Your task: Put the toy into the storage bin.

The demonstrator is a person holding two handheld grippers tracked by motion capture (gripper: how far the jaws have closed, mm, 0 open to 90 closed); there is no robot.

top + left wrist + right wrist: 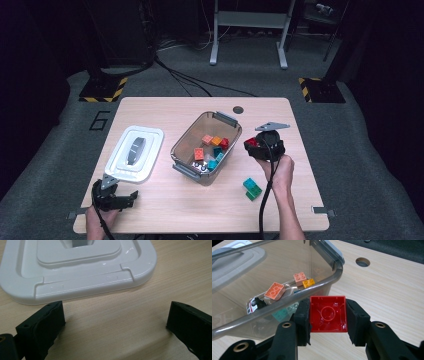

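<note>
Pale wood-grain table (165,210) under the high view. Readable writing: a dark "6" (101,120) marked on the grey floor just off the table's far left corner; no brand legible anywhere.

High view. Right gripper (252,143), held in the person's right hand (280,170), is clenched on a small red plastic building brick (251,142). Just beside its tips, to their left, stands a clear smoky plastic storage bin with grey latches (186,134), holding orange, red and teal bricks. Behind the hand, toward the person, a teal and green brick pair (252,188) lies on the table, apart from the gripper. Left gripper (131,198) rests low at the near left table edge, jaws spread, nothing between them; a white rectangular plastic lid with a grey handle (135,152) lies just ahead of it.

Left gripper view. Black jaws stand wide apart, released, bare tabletop (112,322) between them. White lid (75,277) lies just ahead; the left jaw's tip sits close under the lid's near rim, contact not certain.

Right gripper view. Jaws press both side walls of the red brick (328,314), hollow underside facing the camera. Brick sits just outside the bin's curved grey-tinted rim (287,302), whether touching I cannot tell. Inside the bin beyond: an orange brick (275,290), a salmon brick (299,278), a yellow-orange brick (308,282), and a small white and black toy (254,304). Ahead and right, a round hole in the tabletop (362,262).
</note>
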